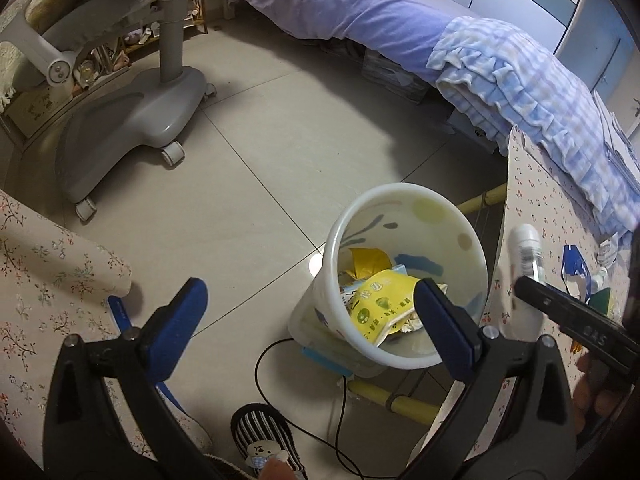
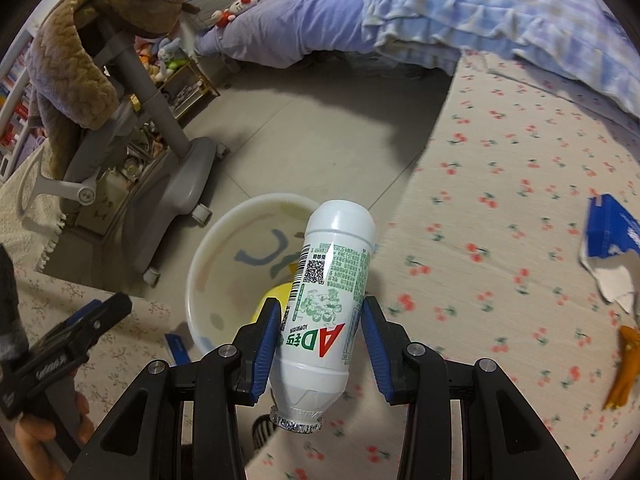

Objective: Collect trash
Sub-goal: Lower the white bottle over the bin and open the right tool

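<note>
The cherry-print table (image 2: pixel 520 208) carries the remaining litter: a torn blue-and-white wrapper (image 2: pixel 612 240) and an orange scrap (image 2: pixel 624 368) near its far right edge. Just off the table's left edge, on the floor, stands the white bin (image 2: pixel 200 264), already holding a yellow packet (image 1: pixel 380 304) and other papers.

The right gripper (image 2: pixel 320 332) pinches a white drink bottle (image 2: pixel 328 296) around its label, foil mouth toward the camera, its base reaching over the bin's rim. The left gripper (image 1: pixel 308 320) hangs spread and empty above the floor beside the bin.

To finish well, the person should probably carry the bottle further left until it sits fully over the opening, then part the fingers; released here, it might strike the rim or table edge.
</note>
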{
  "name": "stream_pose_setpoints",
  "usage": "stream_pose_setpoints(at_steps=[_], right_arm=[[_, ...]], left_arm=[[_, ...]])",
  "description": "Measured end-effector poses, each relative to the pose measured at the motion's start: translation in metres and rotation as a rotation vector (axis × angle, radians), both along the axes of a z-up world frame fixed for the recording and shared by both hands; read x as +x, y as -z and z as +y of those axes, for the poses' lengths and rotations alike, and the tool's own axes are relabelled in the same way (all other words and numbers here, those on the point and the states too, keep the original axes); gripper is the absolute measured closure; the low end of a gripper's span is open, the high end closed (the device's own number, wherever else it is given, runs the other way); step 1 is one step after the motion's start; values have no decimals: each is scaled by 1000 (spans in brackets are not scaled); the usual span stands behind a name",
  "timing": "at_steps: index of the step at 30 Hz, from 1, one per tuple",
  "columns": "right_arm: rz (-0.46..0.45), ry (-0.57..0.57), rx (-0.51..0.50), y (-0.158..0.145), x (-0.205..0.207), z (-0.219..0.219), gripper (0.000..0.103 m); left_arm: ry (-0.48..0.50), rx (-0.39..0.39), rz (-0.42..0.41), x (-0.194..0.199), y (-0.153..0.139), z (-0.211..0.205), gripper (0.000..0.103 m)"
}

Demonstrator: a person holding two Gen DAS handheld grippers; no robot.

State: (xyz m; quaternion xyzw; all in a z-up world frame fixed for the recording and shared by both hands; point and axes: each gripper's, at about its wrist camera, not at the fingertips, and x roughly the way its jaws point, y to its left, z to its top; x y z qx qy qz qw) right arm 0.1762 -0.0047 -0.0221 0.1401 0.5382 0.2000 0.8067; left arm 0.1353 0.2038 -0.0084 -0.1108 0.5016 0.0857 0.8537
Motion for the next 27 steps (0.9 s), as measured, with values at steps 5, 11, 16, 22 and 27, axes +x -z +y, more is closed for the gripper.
stream_pose_setpoints(at_steps=[5,11,16,22,27], right_arm=[[2,-13,13,4,7,16,60],[-20,24,40,-7,5,8,35],[-40,47,-4,-19,-2,-13,33],[-61,96,-63,-26,-19,-57,31],[-59,145,-105,-27,-34,-97,30]], left_arm=[[-1,-24,0,-1,-2,3,1],[-2,-27,-6,-3,-4,2,1],[21,-25,7,-3,-3,-4,1],[65,-27,13,-4,-3,-21,1],[101,-30,27,-1,0,-39,1]])
